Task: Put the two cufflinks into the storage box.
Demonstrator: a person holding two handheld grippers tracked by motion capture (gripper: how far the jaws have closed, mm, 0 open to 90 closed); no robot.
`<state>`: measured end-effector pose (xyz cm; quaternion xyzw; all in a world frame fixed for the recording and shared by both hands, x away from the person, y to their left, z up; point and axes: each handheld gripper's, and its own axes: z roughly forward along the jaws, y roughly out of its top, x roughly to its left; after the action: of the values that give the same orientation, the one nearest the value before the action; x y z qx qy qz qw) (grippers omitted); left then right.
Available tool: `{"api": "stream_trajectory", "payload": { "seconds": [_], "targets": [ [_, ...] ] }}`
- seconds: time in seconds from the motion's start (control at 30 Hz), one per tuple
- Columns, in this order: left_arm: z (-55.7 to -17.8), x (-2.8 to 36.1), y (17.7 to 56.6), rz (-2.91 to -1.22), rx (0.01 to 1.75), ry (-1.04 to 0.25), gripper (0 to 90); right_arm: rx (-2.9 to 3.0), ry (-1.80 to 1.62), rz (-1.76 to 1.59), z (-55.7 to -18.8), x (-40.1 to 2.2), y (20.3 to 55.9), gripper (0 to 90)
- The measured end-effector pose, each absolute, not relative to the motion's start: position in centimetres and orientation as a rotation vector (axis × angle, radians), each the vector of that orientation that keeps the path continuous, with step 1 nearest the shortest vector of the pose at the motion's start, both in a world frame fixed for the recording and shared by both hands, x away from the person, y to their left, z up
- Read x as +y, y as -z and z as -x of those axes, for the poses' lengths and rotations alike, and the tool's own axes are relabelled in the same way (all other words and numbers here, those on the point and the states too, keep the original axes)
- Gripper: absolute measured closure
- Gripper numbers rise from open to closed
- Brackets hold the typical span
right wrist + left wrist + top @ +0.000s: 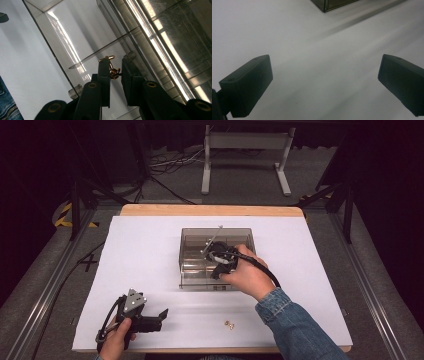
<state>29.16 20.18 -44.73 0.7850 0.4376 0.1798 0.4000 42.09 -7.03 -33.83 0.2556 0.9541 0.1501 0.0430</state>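
A clear smoky acrylic box (192, 232) with inner compartments stands on the white paper in the middle of the table. My right gripper (216, 258) reaches down into it and is shut on a small gold cufflink (113, 72), which sits between the two black jaws (115, 71) just above a thin divider of the box (57, 40). A second gold cufflink (229, 324) lies on the paper near the front edge. My left gripper (159, 319) rests at the front left, jaws pointing right and open (324, 67), nothing between them.
White paper (140, 250) covers most of the wooden table (210, 210). A corner of the box (332, 3) shows far ahead of the left jaws. The right forearm in a denim sleeve (295, 325) crosses the front right of the paper.
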Motion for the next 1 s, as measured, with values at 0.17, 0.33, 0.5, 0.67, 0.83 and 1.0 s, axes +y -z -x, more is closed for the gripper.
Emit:
{"api": "stream_trajectory", "payload": {
  "seconds": [0.17, 0.33, 0.5, 0.67, 0.83, 1.0],
  "targets": [
    [-29.1, 20.2, 44.7, -1.984, 1.106, -0.452, 0.4, 2.922, -0.448, -0.781, -42.0, -6.9, 34.1, 76.1],
    [-29.2, 20.2, 44.7, -1.986, 1.105, -0.454, 0.4, 2.917, -0.461, -0.761, -41.9, -6.9, 34.2, 69.3],
    [-29.1, 20.2, 44.7, -1.985, 1.106, -0.452, 0.4, 2.911, -0.49, -0.747, -41.5, -7.0, 33.7, 68.2],
    [-29.2, 20.2, 44.7, -1.99, 1.103, -0.451, 0.4, 2.896, -0.547, -0.722, -41.1, -7.5, 32.9, 67.9],
    [-29.2, 20.2, 44.8, -1.99, 1.104, -0.449, 0.4, 2.894, -0.587, -0.724, -40.4, -8.1, 32.2, 67.7],
    [-29.2, 20.1, 44.8, -1.988, 1.107, -0.448, 0.4, 2.893, -0.637, -0.681, -39.1, -8.7, 31.3, 67.4]
  ]
}}
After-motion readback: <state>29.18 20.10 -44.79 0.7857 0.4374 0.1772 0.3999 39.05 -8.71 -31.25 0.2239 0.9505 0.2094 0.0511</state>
